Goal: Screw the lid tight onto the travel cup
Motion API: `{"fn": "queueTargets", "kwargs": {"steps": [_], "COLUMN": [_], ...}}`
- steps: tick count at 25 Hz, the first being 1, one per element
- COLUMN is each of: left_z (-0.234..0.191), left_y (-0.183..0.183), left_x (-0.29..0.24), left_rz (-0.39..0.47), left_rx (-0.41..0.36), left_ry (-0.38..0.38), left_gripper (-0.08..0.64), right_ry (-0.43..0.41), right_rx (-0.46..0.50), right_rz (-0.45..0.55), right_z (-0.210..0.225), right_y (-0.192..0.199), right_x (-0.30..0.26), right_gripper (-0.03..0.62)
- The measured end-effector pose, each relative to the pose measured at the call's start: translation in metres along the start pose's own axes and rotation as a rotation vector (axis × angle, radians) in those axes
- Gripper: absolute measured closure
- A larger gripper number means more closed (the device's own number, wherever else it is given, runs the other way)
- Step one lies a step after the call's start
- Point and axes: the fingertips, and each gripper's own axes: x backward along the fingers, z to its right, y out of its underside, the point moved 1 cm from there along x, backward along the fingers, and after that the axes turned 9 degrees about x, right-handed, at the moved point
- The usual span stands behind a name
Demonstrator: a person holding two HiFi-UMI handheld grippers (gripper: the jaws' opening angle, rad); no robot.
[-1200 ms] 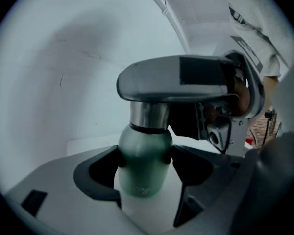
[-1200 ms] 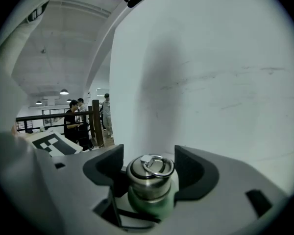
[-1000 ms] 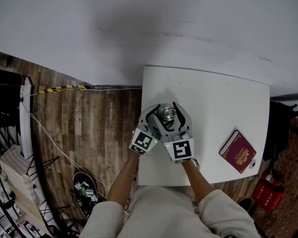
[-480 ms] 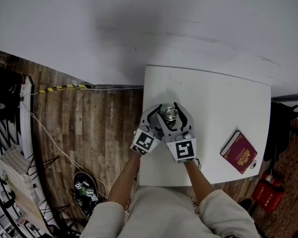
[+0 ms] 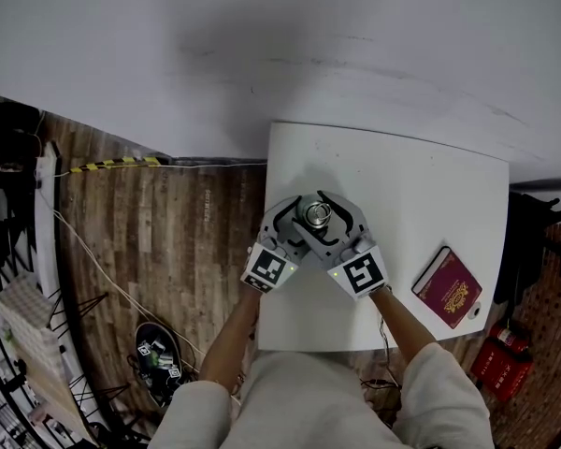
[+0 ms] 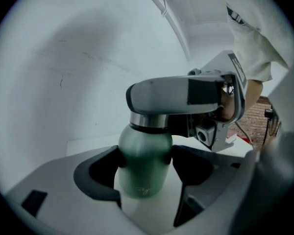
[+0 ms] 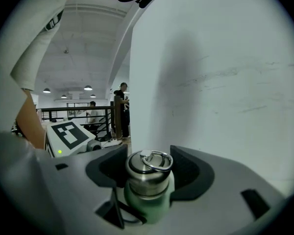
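A green travel cup stands on the white table near its left edge. Its steel lid, with a ring on top, sits on the cup's mouth. My left gripper is shut on the green body, a pad pressing each side. From the right, my right gripper reaches in higher up. Its jaws have just been closing and now hold the lid between them. In the head view the left gripper and the right gripper both ring the cup.
A maroon booklet lies near the table's right front corner. A white wall stands behind the table. Wooden floor with cables lies to the left, just past the table edge. A red object sits on the floor at right.
The right gripper has swung round the lid, its marker cube shifting to the right and its forearm with it. The left gripper and the cup have stayed put.
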Motion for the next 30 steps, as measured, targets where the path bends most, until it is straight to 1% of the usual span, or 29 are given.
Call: {"fn": "queueTargets", "kwargs": {"steps": [4,12,15,17,19,21,23,26,30], "left_z": [0.0,0.0,0.0,0.001,0.0,0.0,0.0,0.001,0.0], "left_y": [0.001,0.0,0.0,0.0,0.001,0.001,0.001,0.001,0.001], "left_x": [0.0,0.0,0.0,-0.001,0.0,0.0,0.0,0.0,0.0], "left_rz": [0.001,-0.001,0.0,-0.001,0.0,-0.001,-0.001,0.0,-0.002], "left_rx": [0.0,-0.001,-0.002,-0.003,-0.003,-0.004,-0.002,-0.001,-0.004], "left_ry": [-0.002,-0.001,-0.001,0.001,-0.001,-0.002,-0.002,-0.005,-0.005], "left_gripper": [0.229,0.229,0.229,0.229,0.229,0.229,0.229,0.229,0.229], "right_ry": [-0.095,-0.26,-0.296,-0.299,-0.282,-0.24,-0.168,-0.031,0.126], "right_rx": [0.053,0.095,0.116,0.122,0.121,0.109,0.069,-0.019,-0.086], "right_rz": [0.001,0.004,0.002,-0.002,-0.005,-0.007,0.001,0.031,0.042], "right_z": [-0.004,-0.009,-0.009,-0.009,-0.009,-0.007,-0.001,0.008,0.009], "right_y": [0.0,0.0,0.001,0.001,0.002,0.002,0.001,-0.001,-0.002], "right_x": [0.0,0.001,0.002,0.003,0.002,0.002,0.002,0.005,0.011], "right_gripper": [0.324,0.324,0.322,0.322,0.321,0.316,0.259,0.255,0.252]}}
